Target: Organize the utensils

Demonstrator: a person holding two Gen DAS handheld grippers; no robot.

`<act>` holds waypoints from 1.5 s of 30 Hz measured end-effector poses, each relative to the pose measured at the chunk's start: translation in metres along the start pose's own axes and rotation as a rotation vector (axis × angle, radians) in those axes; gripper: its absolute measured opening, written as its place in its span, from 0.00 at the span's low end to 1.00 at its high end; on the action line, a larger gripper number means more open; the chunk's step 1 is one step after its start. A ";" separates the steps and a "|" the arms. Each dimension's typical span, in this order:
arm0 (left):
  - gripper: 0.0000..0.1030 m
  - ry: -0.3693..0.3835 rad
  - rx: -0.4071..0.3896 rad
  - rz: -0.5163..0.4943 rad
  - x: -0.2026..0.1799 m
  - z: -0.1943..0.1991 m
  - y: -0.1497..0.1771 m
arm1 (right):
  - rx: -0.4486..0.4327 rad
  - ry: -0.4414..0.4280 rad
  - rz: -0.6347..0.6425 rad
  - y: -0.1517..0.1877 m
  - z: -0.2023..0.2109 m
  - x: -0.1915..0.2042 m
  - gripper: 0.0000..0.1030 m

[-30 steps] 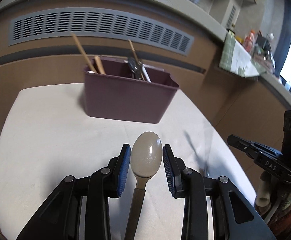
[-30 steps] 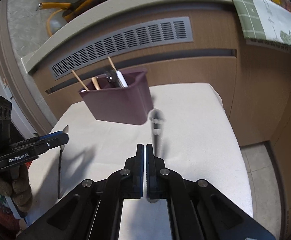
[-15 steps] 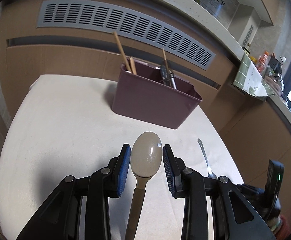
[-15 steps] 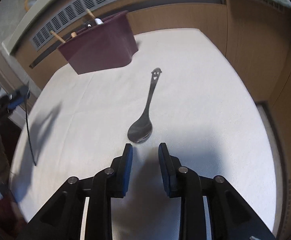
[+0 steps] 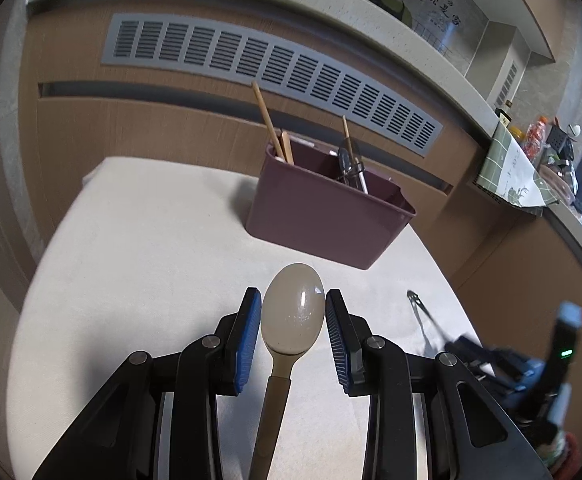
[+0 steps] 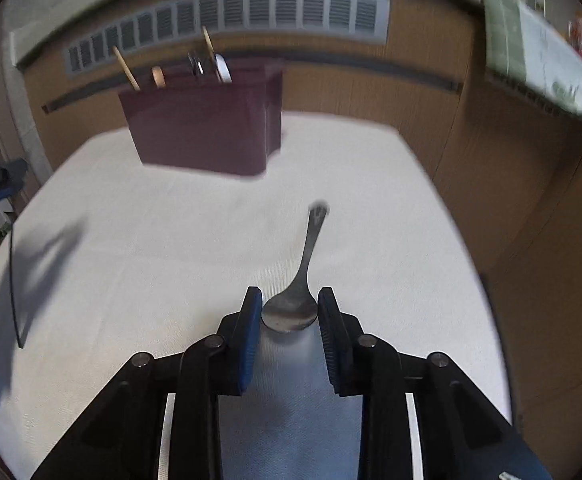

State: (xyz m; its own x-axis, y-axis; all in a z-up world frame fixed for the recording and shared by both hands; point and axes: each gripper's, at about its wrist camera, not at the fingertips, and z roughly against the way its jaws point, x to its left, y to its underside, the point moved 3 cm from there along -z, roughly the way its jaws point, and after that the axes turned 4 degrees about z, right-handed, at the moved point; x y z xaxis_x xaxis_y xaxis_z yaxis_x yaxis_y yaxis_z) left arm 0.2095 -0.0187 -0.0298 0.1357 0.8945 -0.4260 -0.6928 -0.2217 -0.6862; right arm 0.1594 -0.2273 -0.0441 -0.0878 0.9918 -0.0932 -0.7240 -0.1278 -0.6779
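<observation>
Fingers of my left gripper [image 5: 293,322] frame a beige spoon [image 5: 293,314]: its bowl sits between the blue pads, its handle runs back under the camera, and I cannot tell whether the pads touch it or what holds it up. On my right gripper [image 6: 290,316] the jaws stand apart, low over the white tablecloth [image 6: 171,220], with the bowl of a metal spoon [image 6: 297,300] lying between the fingertips and its handle pointing away toward the maroon utensil bin [image 6: 203,124]. Farther back, that bin stands on the cloth near the table's far edge, holding wooden chopsticks [image 5: 269,124] and some metal utensils [image 5: 349,164]. Behind it runs a wooden counter front with a grey vent grille [image 5: 271,72].
</observation>
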 end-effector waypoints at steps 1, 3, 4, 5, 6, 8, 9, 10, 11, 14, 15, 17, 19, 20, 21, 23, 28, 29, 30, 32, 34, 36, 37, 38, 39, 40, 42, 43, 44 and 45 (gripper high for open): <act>0.33 0.003 -0.006 -0.002 -0.002 0.003 -0.001 | -0.026 0.003 0.009 -0.005 0.007 0.001 0.25; 0.33 0.003 -0.016 -0.012 -0.007 0.007 -0.002 | -0.102 -0.009 0.024 -0.021 0.030 -0.001 0.25; 0.33 0.002 -0.020 -0.018 -0.009 0.008 -0.003 | -0.125 -0.015 0.028 -0.028 0.036 -0.001 0.25; 0.33 0.002 -0.026 -0.027 -0.012 0.010 -0.003 | -0.148 -0.019 0.032 -0.035 0.043 -0.001 0.25; 0.33 0.002 -0.029 -0.033 -0.013 0.012 -0.004 | -0.165 -0.024 0.034 -0.041 0.048 -0.002 0.25; 0.33 0.003 -0.036 -0.042 -0.016 0.016 -0.005 | -0.183 -0.044 0.029 -0.051 0.053 -0.002 0.25; 0.33 0.001 -0.038 -0.044 -0.017 0.017 -0.006 | -0.189 -0.062 0.024 -0.055 0.055 -0.002 0.24; 0.33 0.000 -0.042 -0.045 -0.018 0.019 -0.006 | -0.191 -0.075 0.021 -0.058 0.057 -0.002 0.24; 0.33 0.001 -0.043 -0.046 -0.018 0.020 -0.007 | -0.193 -0.083 0.020 -0.058 0.058 -0.001 0.24; 0.33 0.007 -0.049 -0.051 -0.020 0.024 -0.009 | -0.197 -0.117 0.025 -0.062 0.061 0.002 0.24; 0.33 0.016 -0.050 -0.053 -0.021 0.025 -0.011 | -0.202 -0.120 0.031 -0.063 0.062 0.004 0.23; 0.33 0.043 -0.066 -0.061 -0.027 0.031 -0.020 | -0.221 -0.125 0.038 -0.066 0.069 0.006 0.23; 0.33 0.078 -0.114 -0.079 -0.039 0.043 -0.043 | -0.251 -0.133 0.041 -0.076 0.078 0.008 0.23; 0.33 0.103 -0.137 -0.088 -0.046 0.049 -0.057 | -0.274 -0.136 0.047 -0.085 0.085 0.008 0.23; 0.33 0.141 -0.165 -0.099 -0.055 0.057 -0.076 | -0.310 -0.138 0.056 -0.102 0.097 0.007 0.23; 0.33 0.211 -0.229 -0.110 -0.072 0.070 -0.114 | -0.369 -0.145 0.068 -0.133 0.117 0.004 0.23; 0.33 0.235 -0.348 -0.134 -0.095 0.061 -0.194 | -0.433 -0.197 0.086 -0.221 0.146 -0.004 0.23; 0.33 0.233 -0.338 -0.127 -0.094 0.052 -0.202 | -0.428 -0.201 0.086 -0.230 0.143 -0.004 0.23; 0.33 0.234 -0.313 -0.113 -0.092 0.038 -0.211 | -0.413 -0.203 0.088 -0.243 0.134 -0.004 0.23; 0.33 0.238 -0.277 -0.085 -0.085 0.014 -0.220 | -0.380 -0.203 0.085 -0.256 0.115 -0.003 0.23; 0.33 0.233 -0.240 -0.070 -0.078 -0.009 -0.224 | -0.328 -0.221 0.076 -0.261 0.089 -0.001 0.23; 0.33 0.225 -0.198 -0.055 -0.069 -0.033 -0.222 | -0.271 -0.246 0.060 -0.260 0.063 0.000 0.23; 0.33 0.224 -0.176 -0.047 -0.065 -0.045 -0.220 | -0.233 -0.263 0.052 -0.259 0.046 0.002 0.23; 0.33 0.223 -0.157 -0.042 -0.062 -0.055 -0.217 | -0.204 -0.275 0.045 -0.256 0.032 0.004 0.23; 0.33 0.222 -0.139 -0.040 -0.059 -0.062 -0.213 | -0.183 -0.279 0.040 -0.254 0.019 0.007 0.23; 0.33 0.219 -0.124 -0.037 -0.056 -0.071 -0.210 | -0.165 -0.280 0.039 -0.249 0.008 0.010 0.23; 0.33 0.219 -0.098 -0.031 -0.051 -0.085 -0.203 | -0.131 -0.284 0.040 -0.244 -0.012 0.014 0.23; 0.33 0.222 -0.083 -0.028 -0.048 -0.093 -0.200 | -0.118 -0.287 0.040 -0.241 -0.018 0.017 0.23; 0.33 0.231 -0.066 -0.025 -0.046 -0.099 -0.196 | -0.100 -0.290 0.039 -0.239 -0.027 0.018 0.23; 0.34 0.236 -0.044 -0.023 -0.044 -0.107 -0.193 | -0.072 -0.299 0.035 -0.236 -0.038 0.020 0.24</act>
State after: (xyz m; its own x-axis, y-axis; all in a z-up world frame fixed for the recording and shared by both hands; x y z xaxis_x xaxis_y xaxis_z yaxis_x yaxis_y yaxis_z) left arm 0.4128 -0.0566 0.0578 0.3161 0.7851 -0.5326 -0.6566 -0.2242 -0.7201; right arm 0.3546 -0.1775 0.0859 -0.3167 0.9438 0.0943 -0.6679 -0.1514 -0.7287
